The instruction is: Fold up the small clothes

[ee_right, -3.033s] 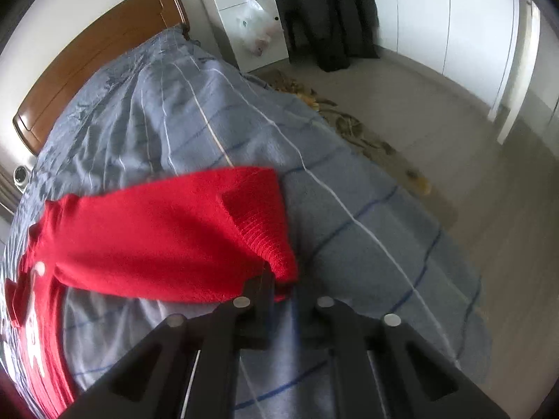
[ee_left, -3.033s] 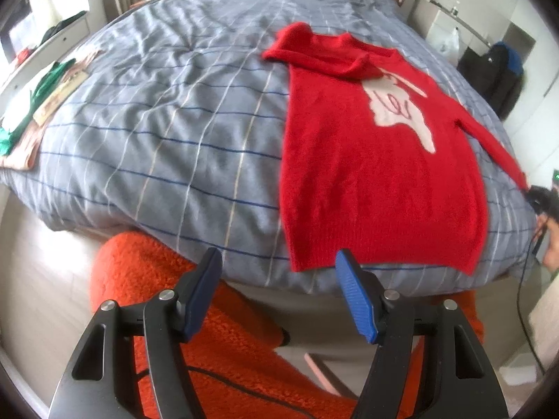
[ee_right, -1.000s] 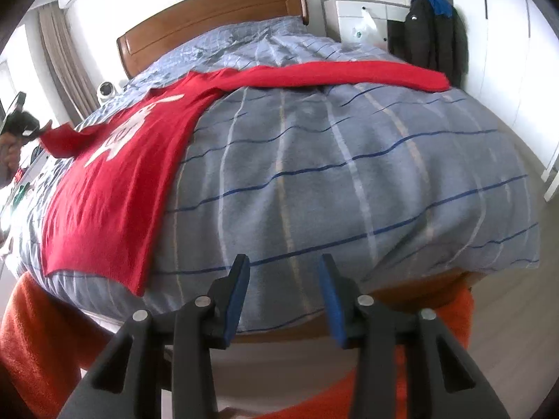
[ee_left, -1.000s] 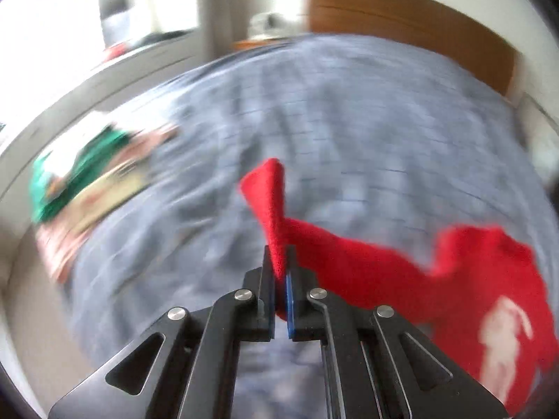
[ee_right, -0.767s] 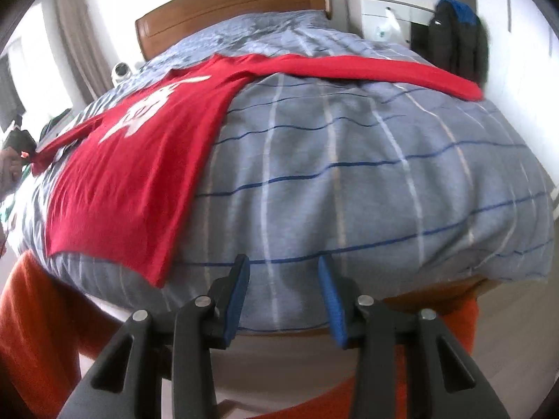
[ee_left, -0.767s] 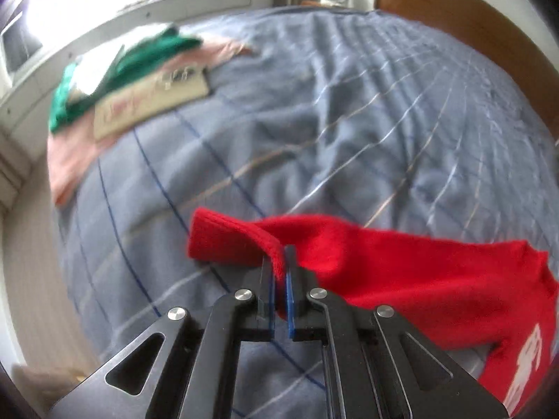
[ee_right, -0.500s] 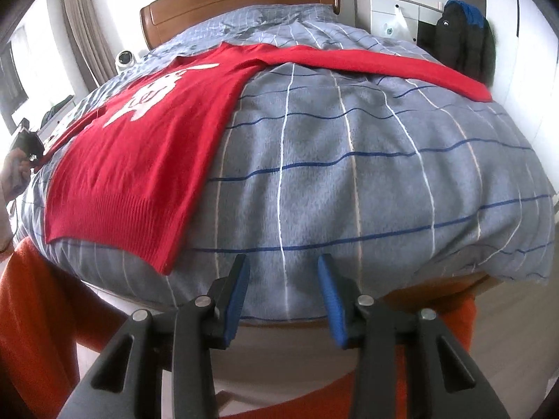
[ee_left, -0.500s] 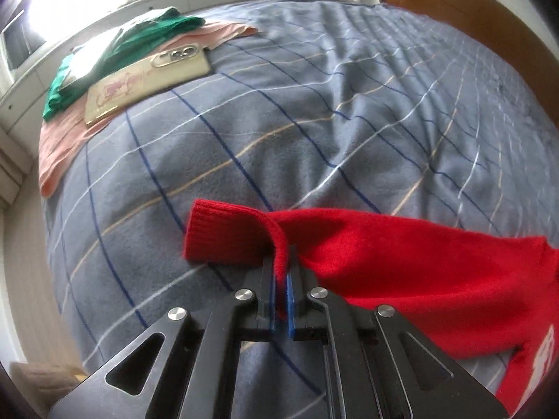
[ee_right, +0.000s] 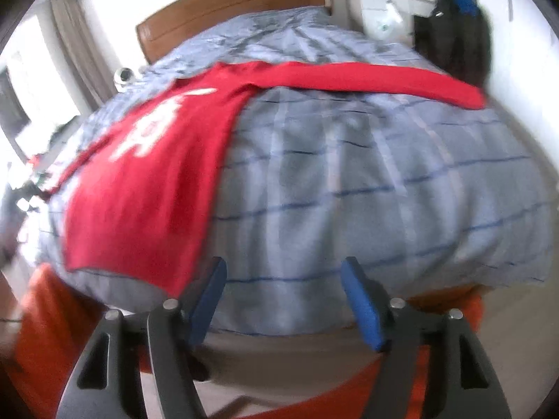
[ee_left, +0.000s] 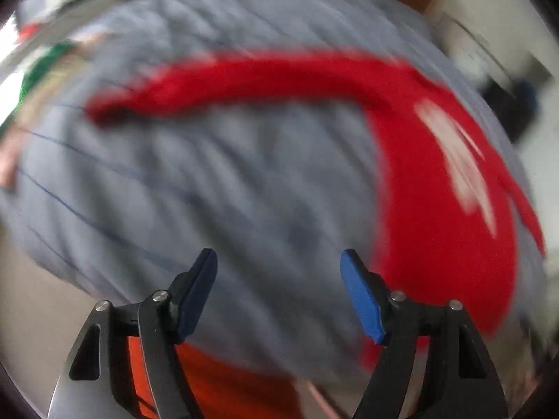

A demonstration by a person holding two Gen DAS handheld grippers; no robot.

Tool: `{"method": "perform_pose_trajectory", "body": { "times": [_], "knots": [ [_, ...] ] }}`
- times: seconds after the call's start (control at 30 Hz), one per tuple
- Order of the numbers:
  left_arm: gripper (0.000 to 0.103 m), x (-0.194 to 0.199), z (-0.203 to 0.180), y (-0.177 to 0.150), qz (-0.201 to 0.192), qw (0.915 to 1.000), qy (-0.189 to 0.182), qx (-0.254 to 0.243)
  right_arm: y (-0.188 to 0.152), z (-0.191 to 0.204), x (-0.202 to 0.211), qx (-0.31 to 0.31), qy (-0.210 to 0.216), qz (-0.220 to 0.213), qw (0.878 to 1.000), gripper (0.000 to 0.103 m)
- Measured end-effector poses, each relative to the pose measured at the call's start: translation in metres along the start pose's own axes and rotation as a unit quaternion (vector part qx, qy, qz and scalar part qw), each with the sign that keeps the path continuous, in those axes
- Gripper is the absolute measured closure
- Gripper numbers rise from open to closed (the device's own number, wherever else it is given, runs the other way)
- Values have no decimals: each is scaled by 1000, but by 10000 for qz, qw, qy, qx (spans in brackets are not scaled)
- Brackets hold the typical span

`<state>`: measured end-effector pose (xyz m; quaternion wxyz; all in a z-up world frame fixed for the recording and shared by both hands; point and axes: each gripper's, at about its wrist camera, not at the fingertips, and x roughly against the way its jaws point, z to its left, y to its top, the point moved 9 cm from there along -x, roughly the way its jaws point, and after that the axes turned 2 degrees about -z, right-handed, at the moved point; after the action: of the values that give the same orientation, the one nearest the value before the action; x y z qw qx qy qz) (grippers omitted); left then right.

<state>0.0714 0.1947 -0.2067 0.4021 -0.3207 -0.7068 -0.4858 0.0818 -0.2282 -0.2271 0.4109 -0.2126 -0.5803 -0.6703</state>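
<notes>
1. Red sweater (ee_right: 146, 181) lies spread face-up on the grey checked bed (ee_right: 349, 181), near the foot edge. Body flat, both sleeves out sideways.
2. What changed: half a second ago my left gripper (ee_left: 277, 291) pinched the left sleeve cuff (ee_left: 111, 104). Now its jaws have just been opening, they stand wide, and nothing is between them. The cuff is dropped on the bed, well apart from the left gripper.
3. Left view is heavily blurred and the framing has swung from a close cuff shot to the whole sweater, so I have pulled back from the sleeve. Fine detail there I can't tell.
4. My right gripper (ee_right: 283, 300) has also just been opening further. Jaws wide, empty, hovering off the foot of the bed just beside the hem corner (ee_right: 167, 282), not touching it.
5. Right sleeve (ee_right: 384, 80) is stretched straight toward the far side of the bed, as it was a second ago.
6. Meaning for the task, my judgement: lay-out stage looks done, both sleeves extended, no fold made yet. Both hands are free, so folding proper can start, probably sleeves in first.
7. Risk: the left cuff looked slightly curled on release, so it may need flattening.
</notes>
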Motion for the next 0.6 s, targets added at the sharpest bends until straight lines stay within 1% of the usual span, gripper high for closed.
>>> {"method": "perform_pose_trajectory", "body": {
  "times": [0.1, 0.2, 0.23, 0.27, 0.3, 0.33, 0.37, 0.4, 0.43, 0.47, 0.6],
  "knots": [
    [28, -14, -35, -37, 323, 9981, -427, -298, 0, 24, -18, -148, 741, 313, 9967, 36],
    [28, -24, -55, -50, 359, 9959, -431, -706, -11, 39, -39, -189, 1062, 676, 9919, 36],
    [28, -25, -60, -52, 364, 9952, -489, -769, -15, 42, -45, -185, 1154, 781, 9901, 36],
    [34, -27, -64, -53, 389, 9943, -558, -819, -21, 47, -52, -158, 1184, 916, 9886, 36],
    [42, -30, -67, -52, 425, 9935, -610, -862, -24, 49, -55, -128, 1206, 959, 9880, 41],
    [71, -35, -71, -54, 486, 9927, -638, -897, -25, 54, -58, -63, 1271, 975, 9871, 45],
    [99, -38, -74, -56, 573, 9920, -661, -915, -25, 59, -59, -15, 1327, 954, 9865, 60],
    [99, -42, -76, -61, 653, 9916, -671, -895, -25, 61, -59, 1, 1344, 933, 9865, 82],
    [100, -42, -75, -61, 621, 9927, -620, -832, -23, 61, -59, 8, 1262, 897, 9879, 95],
    [101, -42, -73, -61, 626, 9929, -594, -817, -23, 61, -59, 15, 1167, 905, 9890, 99],
    [101, -32, -64, -64, 559, 9929, -326, -997, -32, 59, -44, 225, 846, 1059, 9905, 100]
  ]
}}
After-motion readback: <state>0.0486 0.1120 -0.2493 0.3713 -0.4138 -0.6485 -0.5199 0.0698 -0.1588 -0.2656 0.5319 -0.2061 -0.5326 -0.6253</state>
